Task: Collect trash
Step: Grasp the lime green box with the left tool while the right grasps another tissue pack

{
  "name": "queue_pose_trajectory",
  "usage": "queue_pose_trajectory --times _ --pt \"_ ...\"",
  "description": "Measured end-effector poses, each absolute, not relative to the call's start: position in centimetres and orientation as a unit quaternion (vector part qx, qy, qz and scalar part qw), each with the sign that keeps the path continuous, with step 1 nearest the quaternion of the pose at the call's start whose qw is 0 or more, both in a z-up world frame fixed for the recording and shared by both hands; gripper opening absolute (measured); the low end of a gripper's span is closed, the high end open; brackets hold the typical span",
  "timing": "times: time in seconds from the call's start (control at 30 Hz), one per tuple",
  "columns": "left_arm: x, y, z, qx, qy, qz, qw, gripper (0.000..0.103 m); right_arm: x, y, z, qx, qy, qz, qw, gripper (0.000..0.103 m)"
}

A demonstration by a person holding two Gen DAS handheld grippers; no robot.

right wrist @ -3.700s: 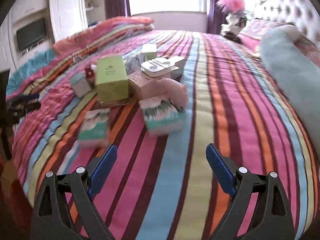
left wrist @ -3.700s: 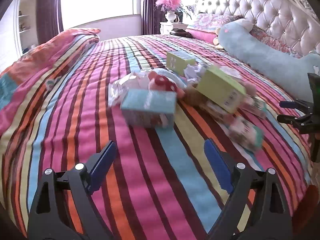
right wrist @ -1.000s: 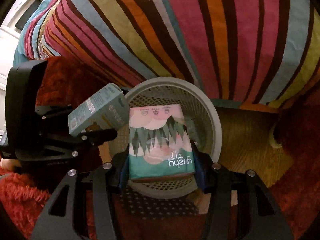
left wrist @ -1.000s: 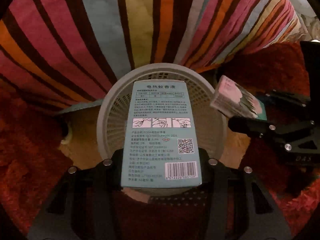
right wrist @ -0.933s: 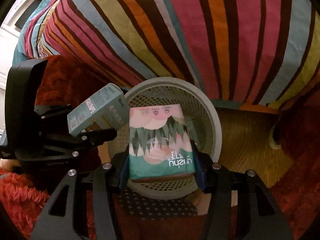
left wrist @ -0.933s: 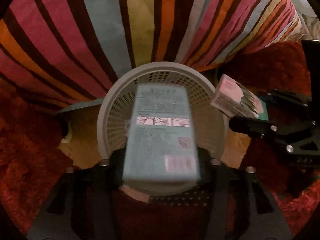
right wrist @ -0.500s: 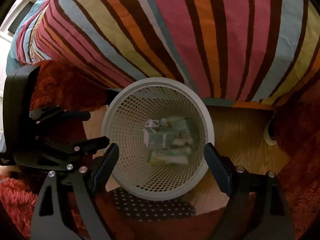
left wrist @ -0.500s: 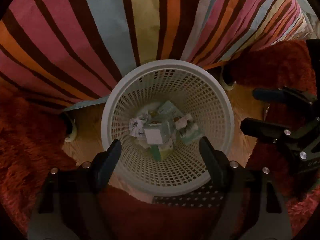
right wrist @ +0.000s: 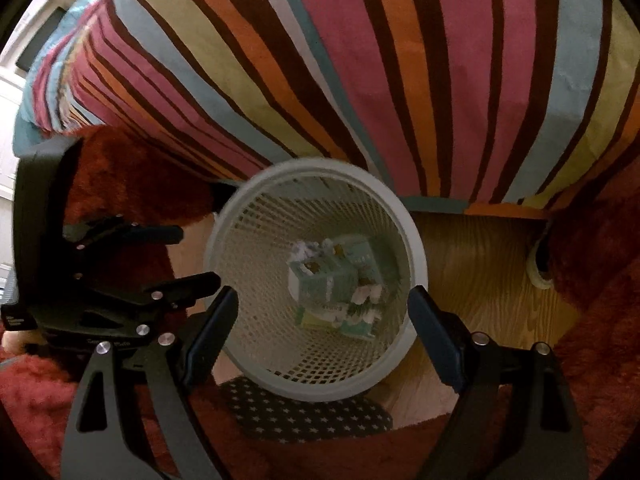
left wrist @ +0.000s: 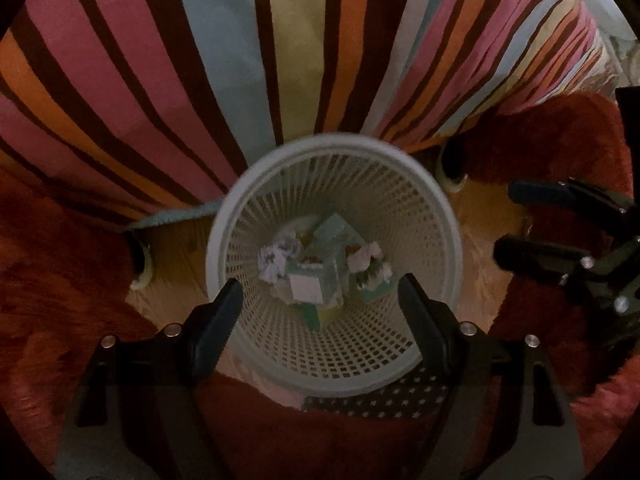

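Observation:
A white mesh waste basket (left wrist: 224, 232) stands on the floor against the striped bed; it also shows in the right wrist view (right wrist: 416, 256). Inside lie a pale blue box (left wrist: 320, 276), a teal and pink tissue pack (left wrist: 372, 268) and crumpled paper (left wrist: 276, 260); the same heap (right wrist: 332, 284) shows in the right wrist view. My left gripper (left wrist: 320, 300) is open and empty above the basket. My right gripper (right wrist: 324, 316) is open and empty above it too. Each gripper shows beside the basket in the other's view, the right one (left wrist: 532, 220) and the left one (right wrist: 188, 256).
The striped bedspread (left wrist: 248, 60) hangs down behind the basket. A red shaggy rug (left wrist: 52, 260) lies left and right of it, with wooden floor (right wrist: 480, 280) between. A dark star-patterned cloth (right wrist: 304, 416) lies at the basket's near side.
Both grippers held items over the basket a second ago, the left the blue box, the right the tissue pack. Both have opened and the items have dropped into the basket.

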State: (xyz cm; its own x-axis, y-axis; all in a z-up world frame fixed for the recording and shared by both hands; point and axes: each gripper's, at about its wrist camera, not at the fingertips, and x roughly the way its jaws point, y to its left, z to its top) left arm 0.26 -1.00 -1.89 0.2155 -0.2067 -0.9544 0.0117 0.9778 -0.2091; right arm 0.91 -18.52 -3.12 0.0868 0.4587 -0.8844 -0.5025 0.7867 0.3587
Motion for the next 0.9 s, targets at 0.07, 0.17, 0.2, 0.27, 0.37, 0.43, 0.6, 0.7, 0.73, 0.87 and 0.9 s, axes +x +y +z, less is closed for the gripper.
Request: queue_pose_trajectory --times 0.07,0.17,0.2,0.27,0.37,0.43,0.6,0.7,0.73,0.87,0.9 --pt "0.2 -0.7 0.7 -0.082 0.601 -0.085 0.79 0.078 0.9 -19.2 -1.6 -0.006 0.576 0.337 0.745 0.082" --pt "0.9 0.2 6.2 -0.094 0.557 -0.117 0.817 0.078 1.6 -20.8 3.0 0.042 0.528 0.371 0.763 0.082" --pt "1.5 0.7 8.4 -0.092 0.535 -0.122 0.831 0.078 2.1 -21.3 5.3 0.049 0.496 0.383 0.778 0.082" --pt "2.9 1.6 12.2 -0.08 0.495 -0.116 0.857 0.078 3.1 -21.5 8.3 0.035 0.451 0.386 0.804 0.082" --pt "7.9 3.5 17.9 -0.066 0.434 -0.058 0.897 0.078 6.1 -20.9 12.6 0.003 0.369 0.378 0.849 0.082" --pt "13.0 4.7 20.8 -0.078 0.407 -0.005 0.91 0.078 9.2 -19.0 14.6 -0.035 0.323 0.354 0.877 0.082" --pt "26.2 6.5 24.8 -0.169 0.38 0.023 0.909 0.078 15.1 -14.4 15.9 -0.056 0.295 0.352 0.886 0.082" --pt "33.0 6.1 25.5 -0.18 0.398 0.025 0.899 0.078 18.9 -12.1 16.0 -0.065 0.304 0.357 0.881 0.082" --pt "35.1 6.0 25.5 -0.172 0.408 0.029 0.896 0.078 20.5 -11.3 15.9 -0.068 0.314 0.363 0.875 0.082" --pt "40.5 5.2 24.7 -0.144 0.44 0.074 0.883 0.078 22.9 -10.0 16.2 -0.079 0.33 0.366 0.866 0.082" --pt "41.4 5.4 24.4 -0.147 0.446 0.085 0.879 0.078 23.6 -9.7 16.1 -0.084 0.333 0.364 0.866 0.082"
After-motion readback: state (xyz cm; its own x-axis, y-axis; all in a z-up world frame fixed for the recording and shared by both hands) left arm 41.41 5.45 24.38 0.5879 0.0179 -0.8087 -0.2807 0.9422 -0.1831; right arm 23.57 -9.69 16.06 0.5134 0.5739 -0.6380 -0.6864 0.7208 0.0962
